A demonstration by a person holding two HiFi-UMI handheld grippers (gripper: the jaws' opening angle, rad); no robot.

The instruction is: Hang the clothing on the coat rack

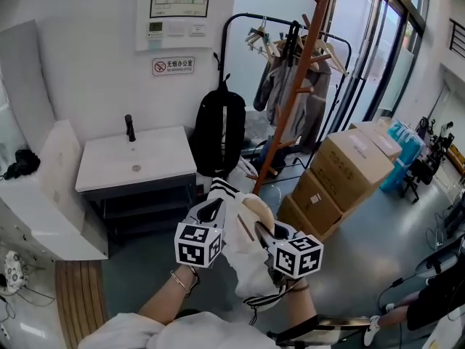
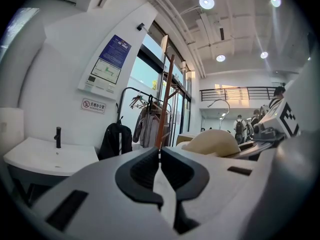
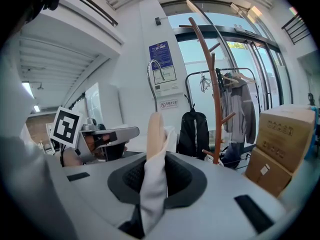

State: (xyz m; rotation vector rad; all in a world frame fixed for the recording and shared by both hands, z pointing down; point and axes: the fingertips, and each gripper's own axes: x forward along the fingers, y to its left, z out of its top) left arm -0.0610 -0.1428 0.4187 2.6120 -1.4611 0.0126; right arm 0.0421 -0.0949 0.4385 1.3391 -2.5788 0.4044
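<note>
Both forearms reach forward. Left gripper (image 1: 212, 211) and right gripper (image 1: 266, 233) sit side by side, white garment (image 1: 243, 262) bunched between them. Left gripper view: jaws pinched on thin garment fold. Right gripper view: jaws clamped on garment plus pale hanger (image 3: 154, 129) end. Coat rack (image 1: 290, 100) ahead, well beyond both tools. Closed cardboard boxes (image 1: 349, 167) right of rack.

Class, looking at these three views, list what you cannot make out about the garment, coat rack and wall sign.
1. Garment: head view, bunched between left gripper and right gripper, whose marker cubes cover part; its type is unclear.
2. Coat rack: top cut off by the head view's upper edge.
3. Wall sign: print too small in every view.
</note>
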